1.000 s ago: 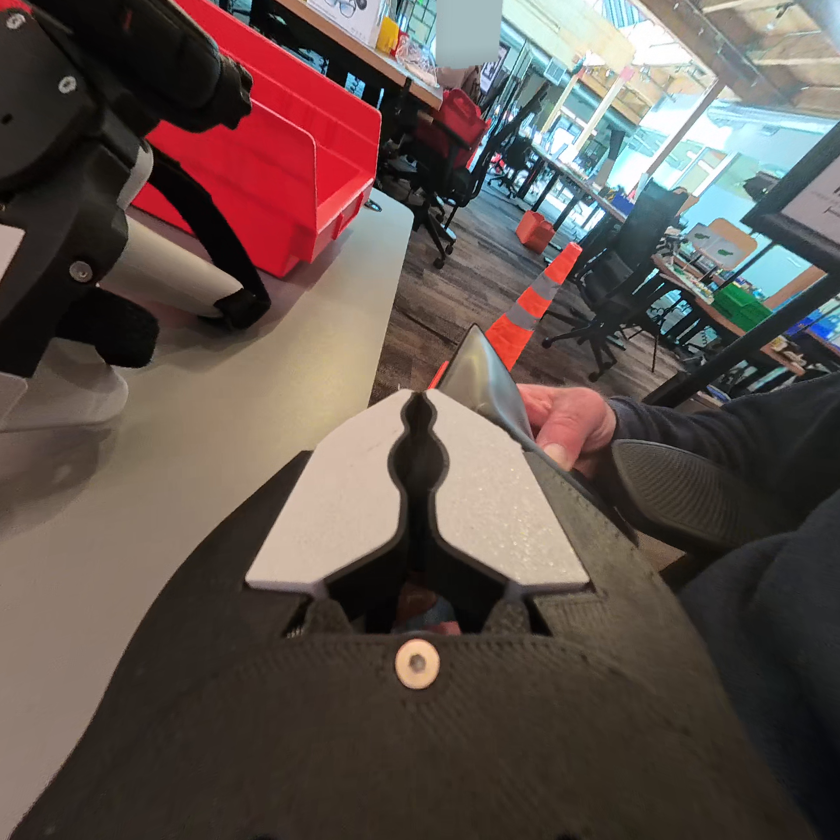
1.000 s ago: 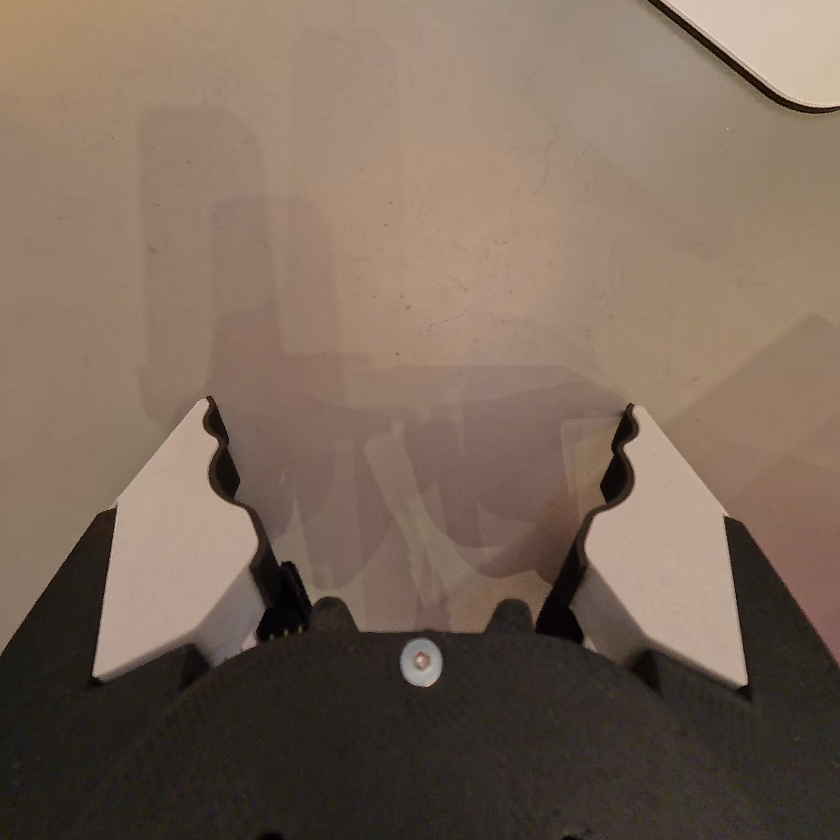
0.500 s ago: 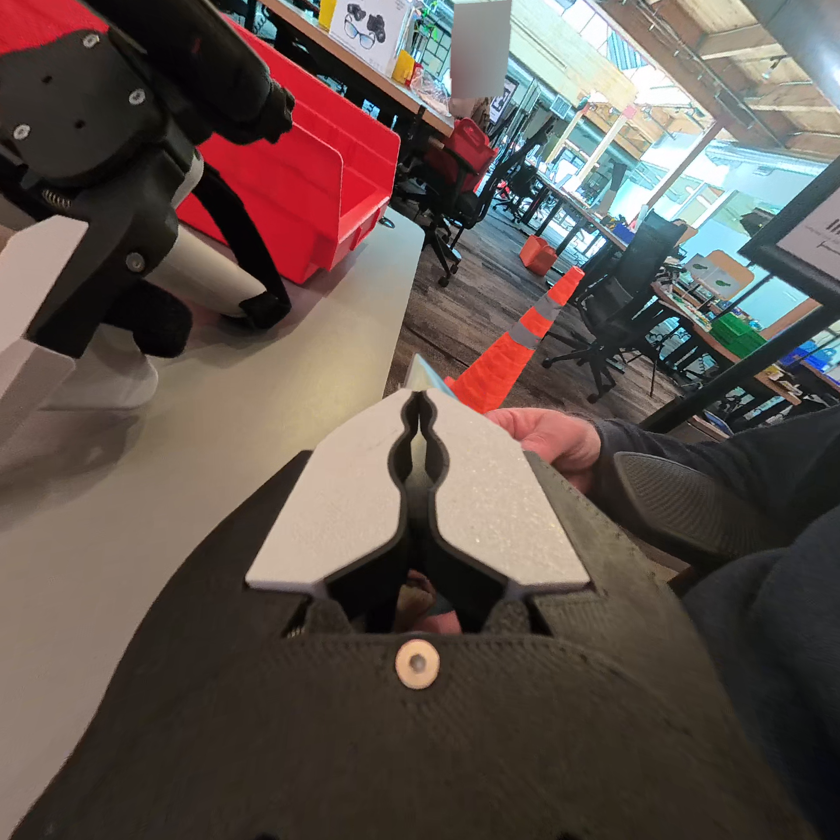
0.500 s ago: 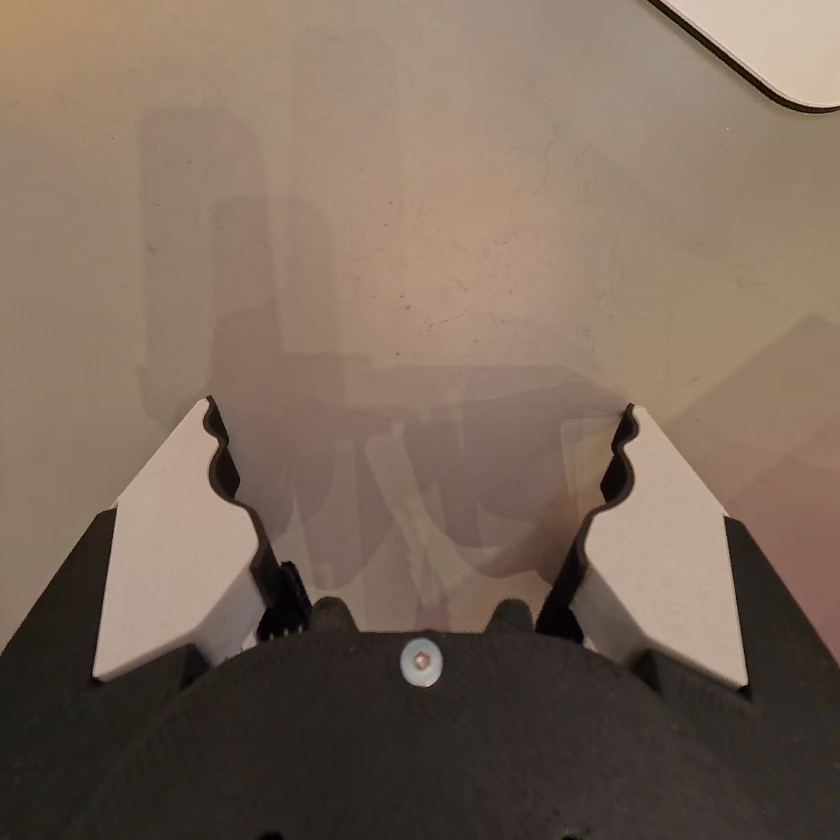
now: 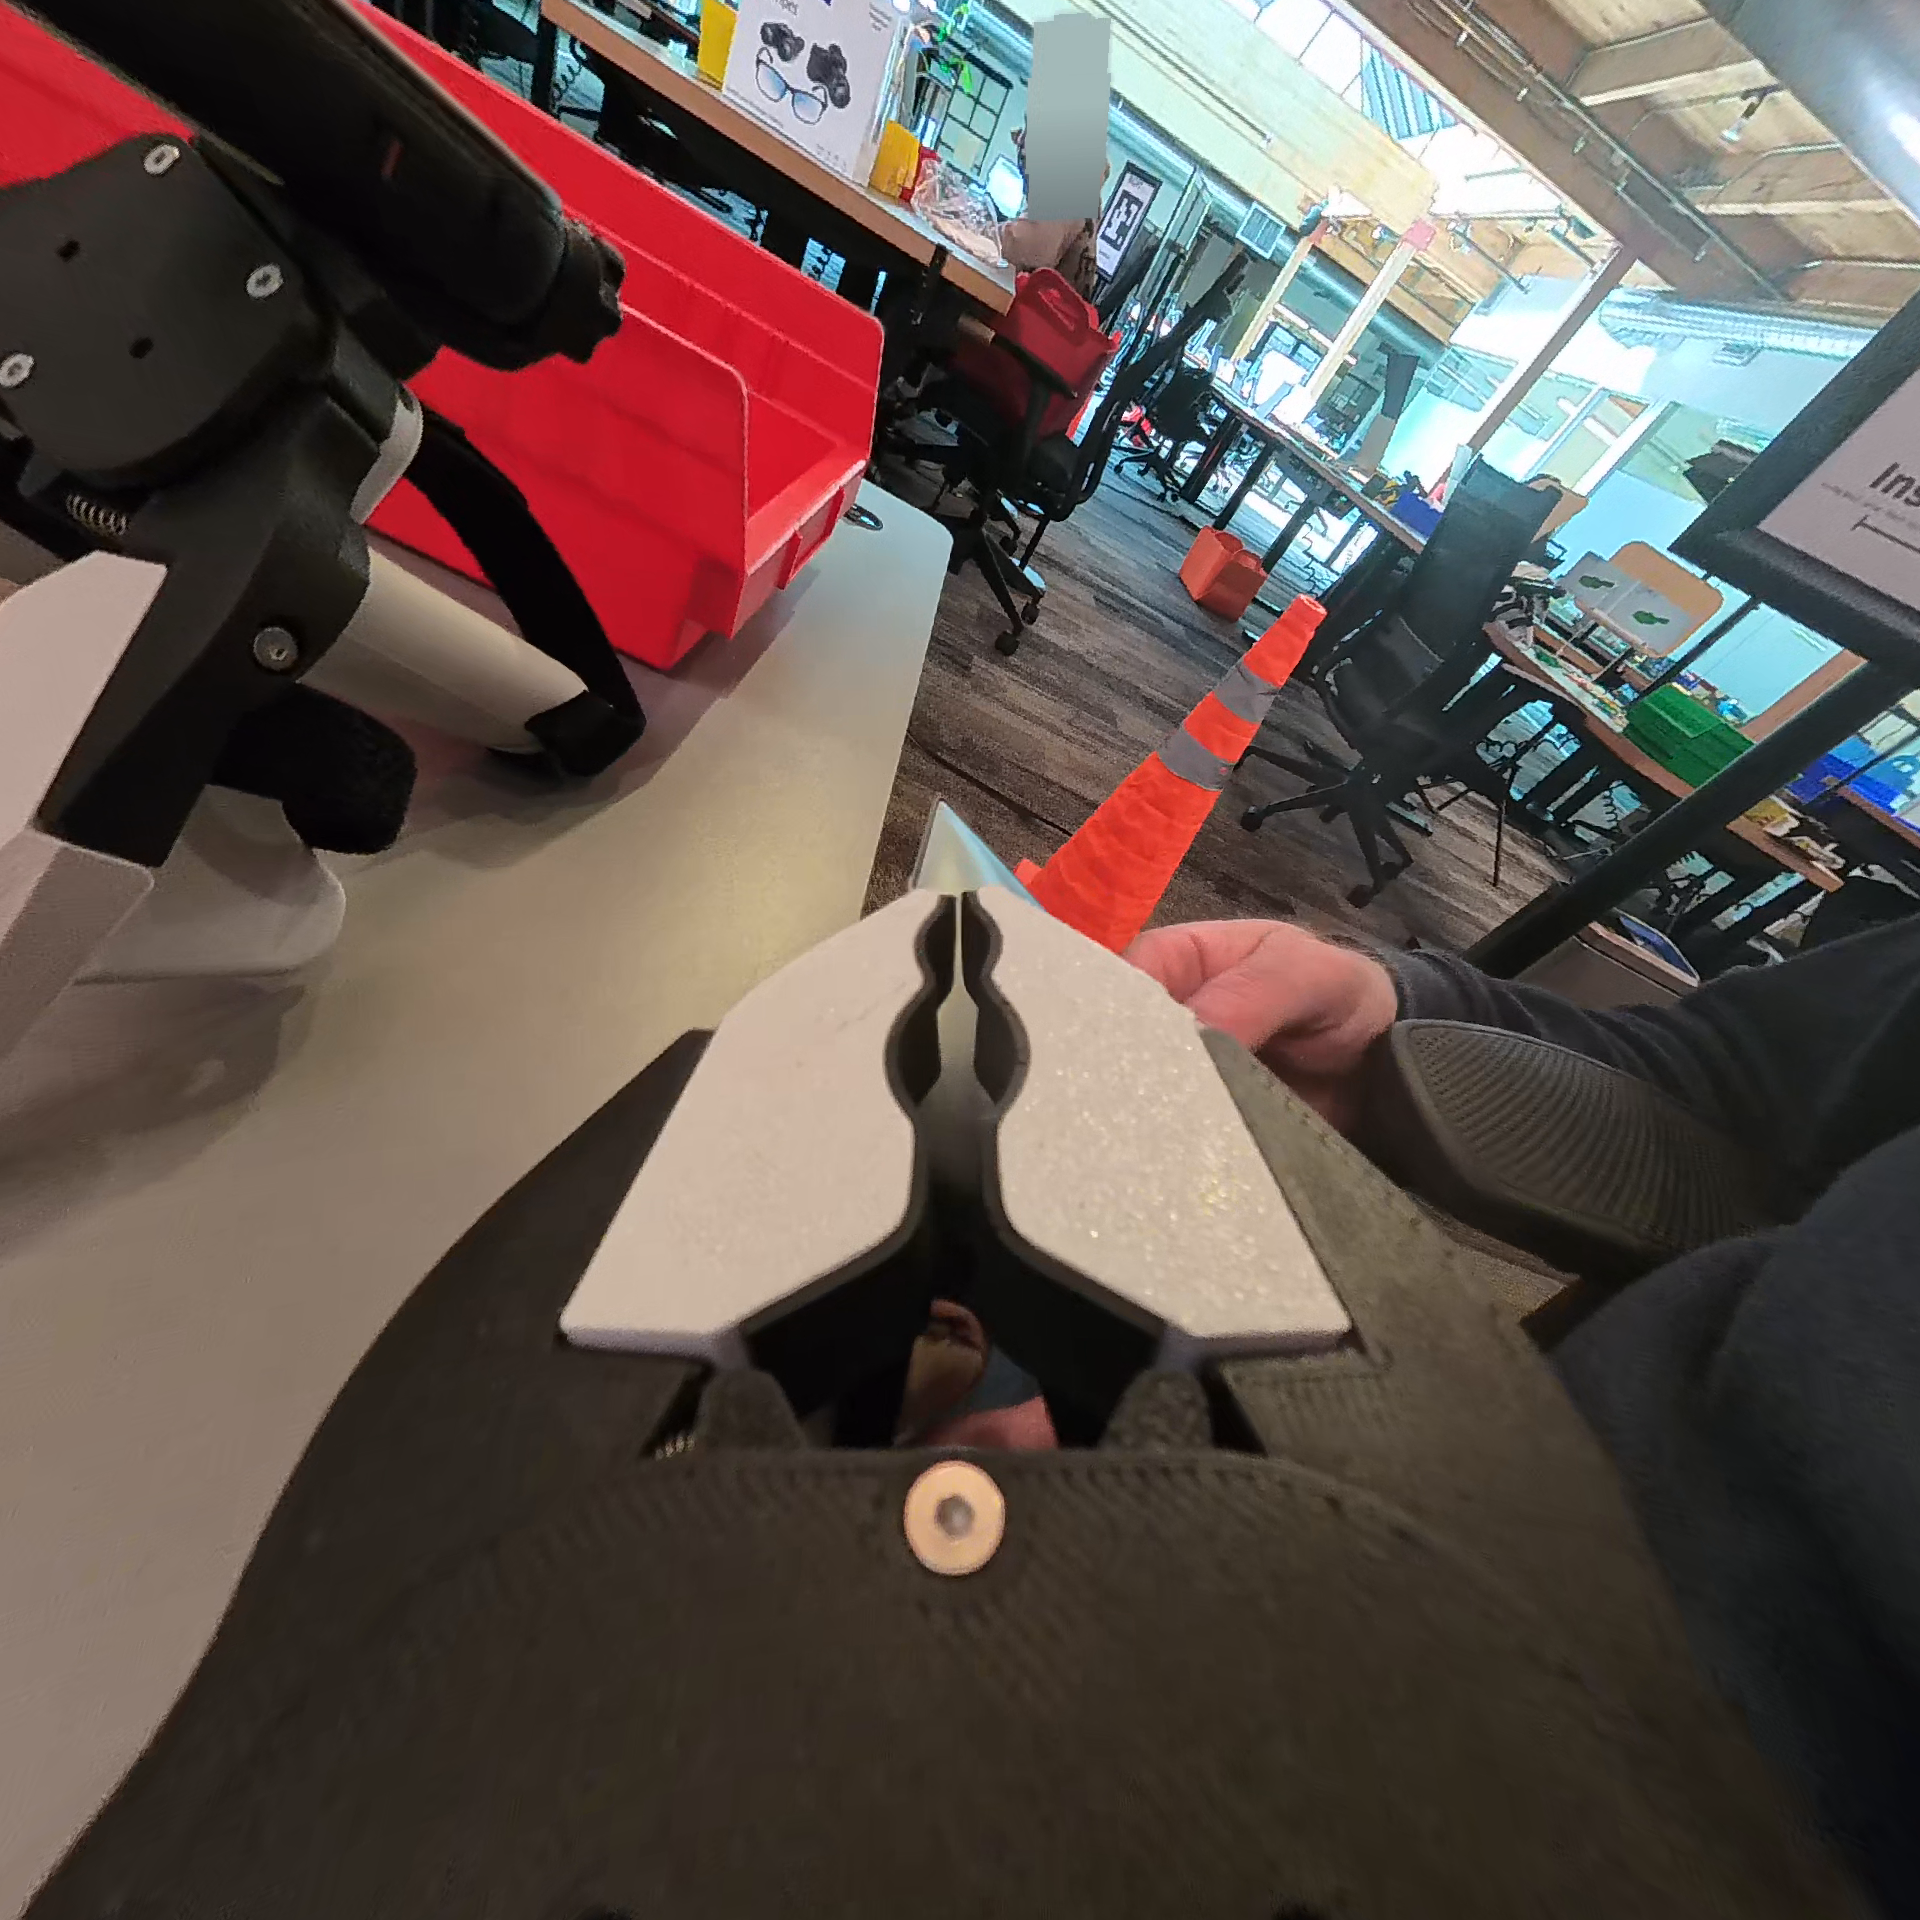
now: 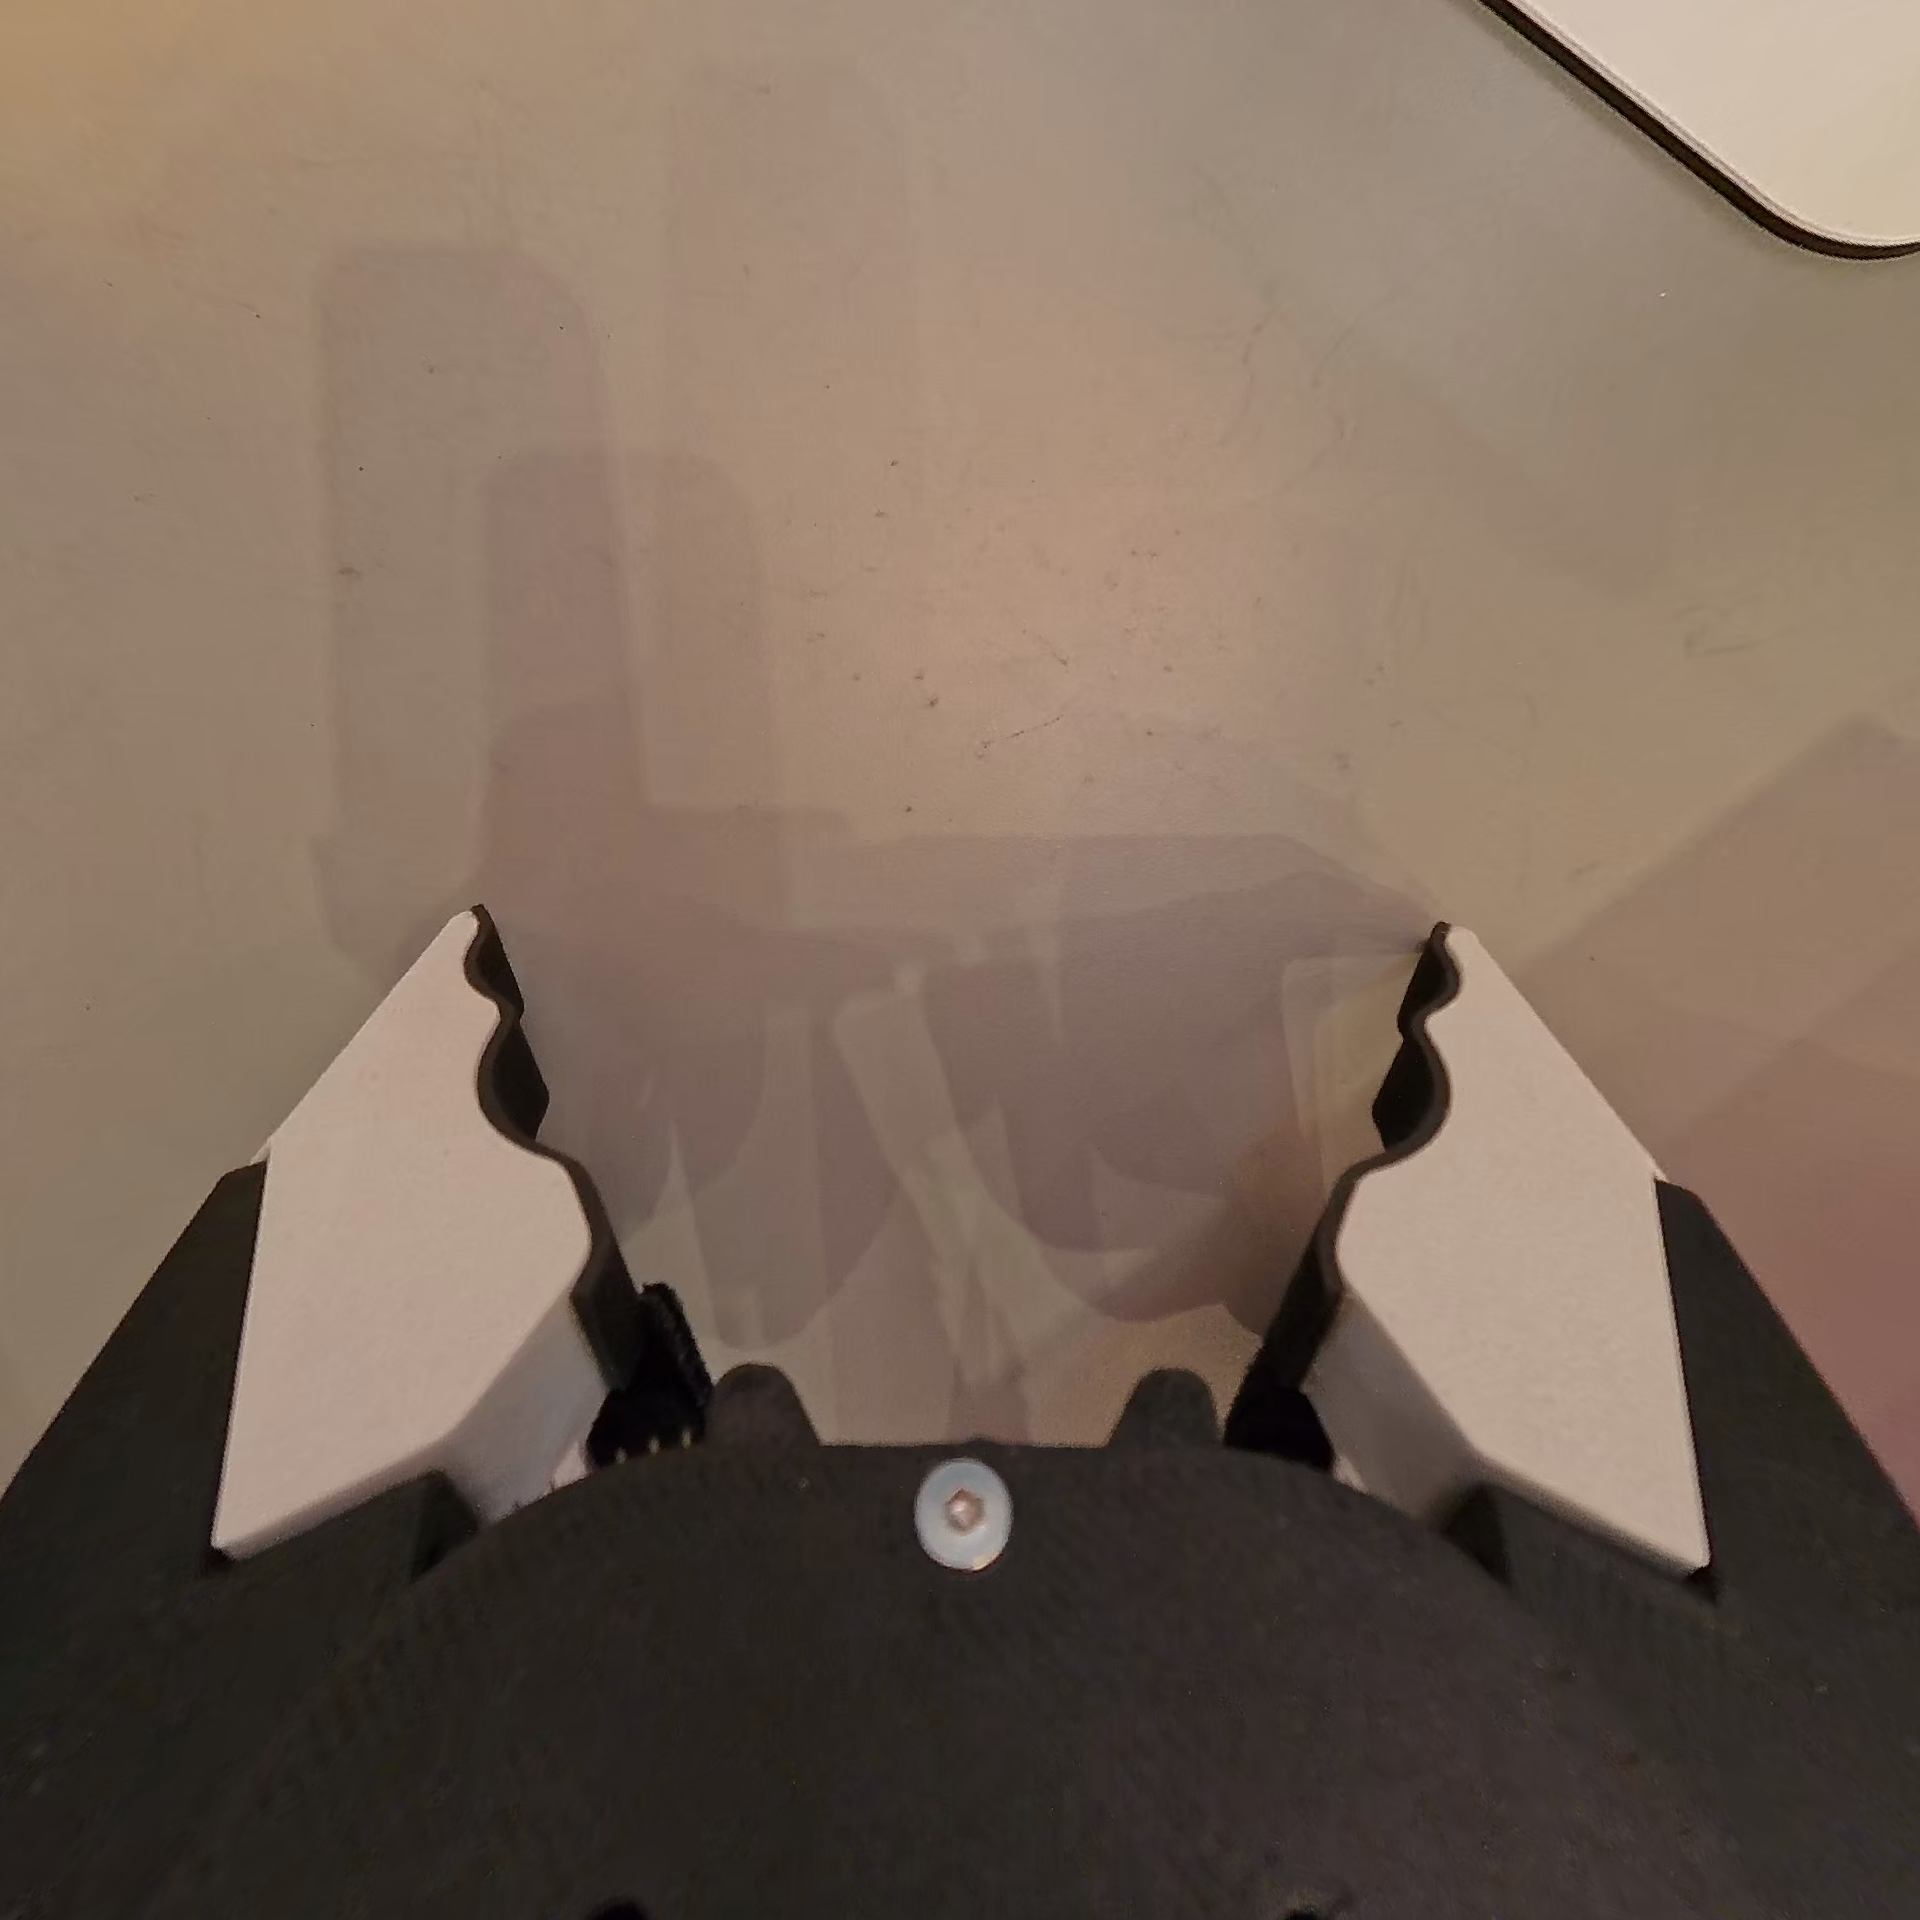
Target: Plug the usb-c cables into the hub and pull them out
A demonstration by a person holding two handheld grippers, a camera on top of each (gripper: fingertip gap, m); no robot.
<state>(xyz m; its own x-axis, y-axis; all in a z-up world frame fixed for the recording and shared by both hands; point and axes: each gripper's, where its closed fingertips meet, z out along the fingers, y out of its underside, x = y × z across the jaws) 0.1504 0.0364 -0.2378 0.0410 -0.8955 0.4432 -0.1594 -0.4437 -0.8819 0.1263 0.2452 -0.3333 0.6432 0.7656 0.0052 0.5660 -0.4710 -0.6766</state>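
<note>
Left wrist view: left tongs pressed together beside a lettered sign; right tongs spread apart.

My left gripper: black ribbed printed body, two pale grey speckled fingers with wavy black inner edges, silver screw at centre. My right gripper has the same build: white fingers, black scalloped liners, silver hex screw, small black connector by one finger base. Dark navy sleeve on my hand.
</note>
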